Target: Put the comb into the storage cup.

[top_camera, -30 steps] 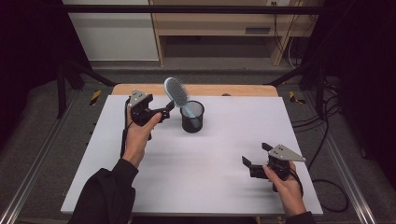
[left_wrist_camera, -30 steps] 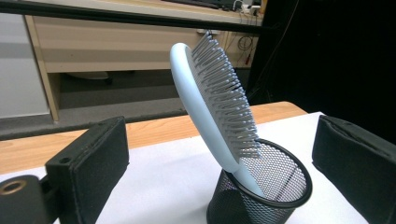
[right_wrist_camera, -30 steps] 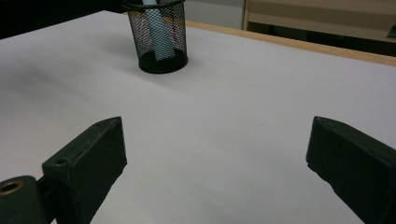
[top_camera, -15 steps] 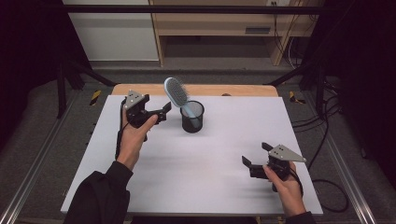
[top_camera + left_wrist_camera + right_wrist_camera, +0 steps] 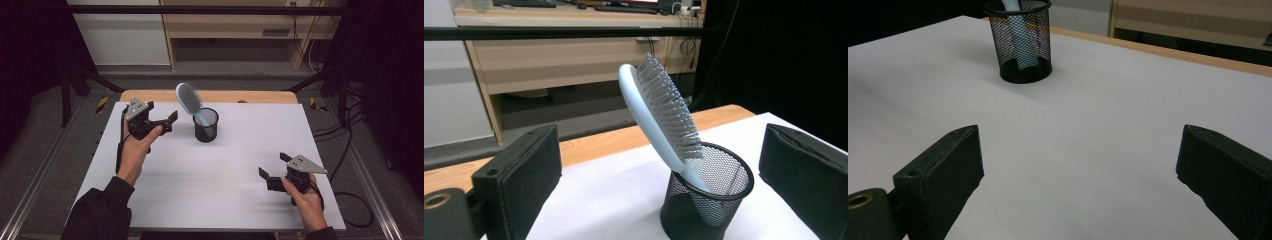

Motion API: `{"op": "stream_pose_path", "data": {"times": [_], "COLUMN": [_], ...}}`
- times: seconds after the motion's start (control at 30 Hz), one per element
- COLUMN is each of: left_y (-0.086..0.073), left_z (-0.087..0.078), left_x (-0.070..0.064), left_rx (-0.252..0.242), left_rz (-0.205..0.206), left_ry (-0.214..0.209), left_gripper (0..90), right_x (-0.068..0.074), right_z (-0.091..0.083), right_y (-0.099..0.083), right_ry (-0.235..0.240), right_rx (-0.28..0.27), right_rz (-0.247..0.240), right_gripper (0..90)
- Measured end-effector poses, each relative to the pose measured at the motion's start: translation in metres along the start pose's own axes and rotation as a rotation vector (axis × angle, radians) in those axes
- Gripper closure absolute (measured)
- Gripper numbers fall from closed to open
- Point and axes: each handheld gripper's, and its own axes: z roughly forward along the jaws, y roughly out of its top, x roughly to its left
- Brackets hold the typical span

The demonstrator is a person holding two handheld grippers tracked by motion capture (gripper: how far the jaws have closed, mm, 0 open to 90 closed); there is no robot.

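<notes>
Brush (image 5: 188, 97) stands handle-down in the cup (image 5: 205, 125), seemingly done; left gripper (image 5: 167, 121) beside it and right gripper (image 5: 272, 167) gape empty.

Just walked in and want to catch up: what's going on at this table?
A person holds a gripper in each hand. A hairbrush stands handle-down, leaning, in a black mesh cup. The left gripper is open beside the cup, holding nothing. The right gripper is open too, low over the white table, well away.
</notes>
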Motion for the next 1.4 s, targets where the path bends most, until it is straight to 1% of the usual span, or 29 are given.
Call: {"op": "stream_pose_path", "data": {"times": [0.23, 0.37, 0.67, 0.73, 0.87, 1.1, 1.23, 1.4], "left_y": [0.002, 0.0, -0.002, -0.002, -0.002, -0.004, -0.006, -0.007], "left_z": [-0.013, -0.02, -0.037, -0.04, -0.047, -0.055, -0.06, -0.066], "left_x": [0.007, 0.009, 0.015, 0.017, 0.021, 0.027, 0.031, 0.034], "left_rx": [-0.015, -0.013, -0.028, -0.031, -0.039, -0.05, -0.046, -0.05], "left_rz": [0.004, 0.021, 0.011, 0.017, 0.015, 0.013, 0.012, 0.018], "left_ry": [0.016, 0.021, 0.028, 0.035, 0.042, 0.054, 0.039, 0.054], "left_gripper": [3.2, 3.2, 3.0, 2.9, 2.8, 2.8, 2.9, 2.7], "right_x": [0.002, 0.002, 0.002, 0.002, 0.002, 0.003, 0.003, 0.004], "right_z": [0.001, 0.002, 0.002, 0.002, 0.003, 0.002, 0.003, 0.003], "right_y": [0.0, 0.0, 0.0, 0.0, 0.0, 0.0, 0.0, 0.0], "right_ry": [0.003, 0.003, 0.003, 0.004, 0.006, 0.004, 0.005, 0.007], "right_rx": [0.0, 0.0, 0.002, 0.003, 0.003, 0.001, 0.003, 0.006], "right_rz": [-0.006, -0.005, -0.005, -0.006, -0.006, -0.008, -0.008, -0.012], "right_gripper": [5.1, 5.1, 5.1, 5.1, 5.1, 5.1, 5.1, 5.1]}}
